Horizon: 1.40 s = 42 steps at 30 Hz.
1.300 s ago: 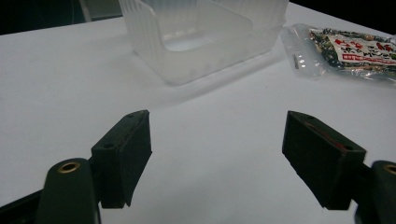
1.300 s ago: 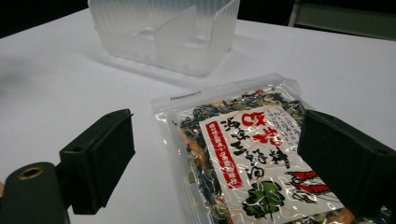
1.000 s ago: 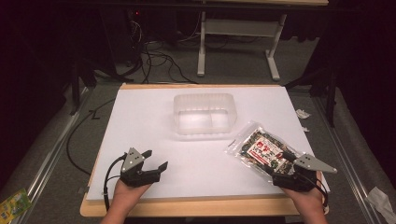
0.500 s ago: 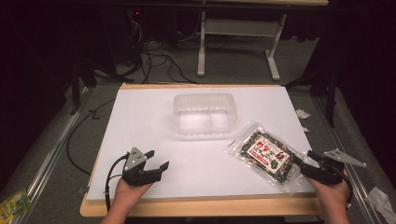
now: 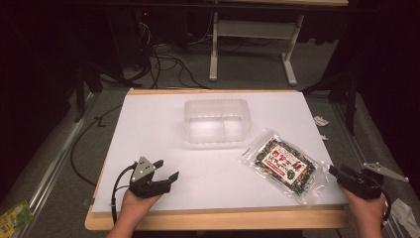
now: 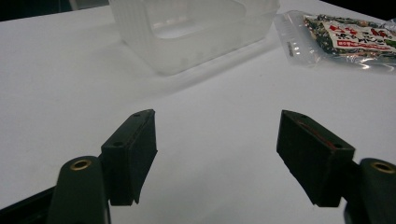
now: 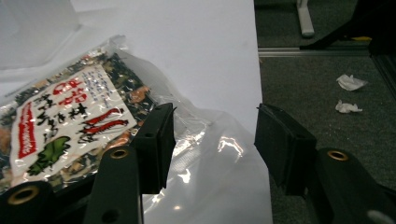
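Note:
A clear plastic container (image 5: pixel 216 120) stands empty at the middle back of the white table top (image 5: pixel 148 124). A clear snack packet (image 5: pixel 285 166) with dark contents and a red and white label lies flat at the front right. My right gripper (image 5: pixel 336 172) is open at the table's right edge, just right of the packet. In the right gripper view the right gripper (image 7: pixel 215 116) hovers over the packet's (image 7: pixel 70 121) clear end, holding nothing. My left gripper (image 5: pixel 166 169) is open at the front left. In the left gripper view the left gripper (image 6: pixel 217 123) faces the container (image 6: pixel 187 32) and the packet (image 6: pixel 350 35).
Paper scraps (image 7: pixel 350 81) lie on the grey floor right of the table. A green packet (image 5: pixel 12 218) lies on the floor at the front left. Cables and a desk's white legs (image 5: pixel 213 49) are behind the table.
My right gripper has drawn back to the right, from the packet's near corner to the table's edge. The packet stays flat on the table. The left gripper has not moved.

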Tool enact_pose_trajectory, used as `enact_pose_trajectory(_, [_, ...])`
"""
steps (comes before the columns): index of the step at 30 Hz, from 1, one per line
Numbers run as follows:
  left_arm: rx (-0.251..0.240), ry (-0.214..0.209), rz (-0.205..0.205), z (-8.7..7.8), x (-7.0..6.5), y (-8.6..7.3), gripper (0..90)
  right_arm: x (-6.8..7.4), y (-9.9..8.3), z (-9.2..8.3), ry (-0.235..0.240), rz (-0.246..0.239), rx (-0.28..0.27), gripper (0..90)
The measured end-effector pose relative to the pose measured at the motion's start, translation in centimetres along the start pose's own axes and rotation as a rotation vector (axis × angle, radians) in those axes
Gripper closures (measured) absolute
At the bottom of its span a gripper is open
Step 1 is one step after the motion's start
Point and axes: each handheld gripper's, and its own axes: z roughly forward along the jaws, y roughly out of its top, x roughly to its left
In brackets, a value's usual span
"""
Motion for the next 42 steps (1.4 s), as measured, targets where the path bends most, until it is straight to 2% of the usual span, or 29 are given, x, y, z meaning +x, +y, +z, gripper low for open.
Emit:
enact_pose_trajectory(3, [0.008,0.000,0.004,0.1,0.1,0.0,29.2,-0.4,-0.2,0.6,-0.003,0.005,0.019,50.8])
enact_pose_trajectory(7, [0.010,-0.001,0.007,0.1,0.0,-0.1,29.2,-1.1,0.0,1.9,-0.020,0.039,0.035,52.7])
enact_pose_trajectory(8, [0.007,0.002,0.005,0.0,0.0,-0.1,29.2,-1.3,0.0,2.3,-0.015,0.057,0.041,53.5])
enact_pose_trajectory(11, [0.005,0.002,0.009,-0.1,-0.1,-0.1,29.3,-1.5,-0.1,2.8,0.010,0.062,0.049,57.7])
enact_pose_trajectory(14, [0.005,0.003,0.005,-0.1,-0.1,-0.1,29.3,-1.3,0.0,2.7,0.023,0.050,0.049,65.4])
enact_pose_trajectory(17, [0.010,0.005,0.007,-0.1,0.0,-0.1,29.3,-1.2,0.1,2.4,0.028,0.035,0.042,77.5])
enact_pose_trajectory(18, [0.008,0.004,0.006,-0.1,-0.1,-0.1,29.3,-1.1,0.1,2.2,0.032,0.048,0.046,81.3])
enact_pose_trajectory(21, [0.008,0.004,0.010,-0.1,-0.1,-0.1,29.3,-0.9,0.0,2.0,0.040,0.028,0.056,85.7])
enact_pose_trajectory(25, [0.007,0.004,0.011,-0.1,-0.1,0.0,29.4,-0.4,-0.4,1.4,0.054,0.011,0.069,87.2])
enact_pose_trajectory(31, [-0.007,-0.017,0.017,0.4,-0.3,0.4,29.4,1.0,-1.5,-0.2,0.087,-0.020,0.094,87.4])
enact_pose_trajectory(35, [-0.007,-0.039,0.025,1.0,-0.6,0.8,29.4,2.6,-2.2,-1.1,0.115,-0.043,0.116,87.3])
enact_pose_trajectory(38, [-0.004,-0.052,0.040,1.4,-0.9,1.0,29.4,4.1,-2.9,-1.8,0.151,-0.079,0.136,86.8])
enact_pose_trajectory(42, [-0.005,-0.060,0.041,1.7,-1.2,1.1,29.6,5.9,-3.4,-2.2,0.198,-0.100,0.167,86.8])
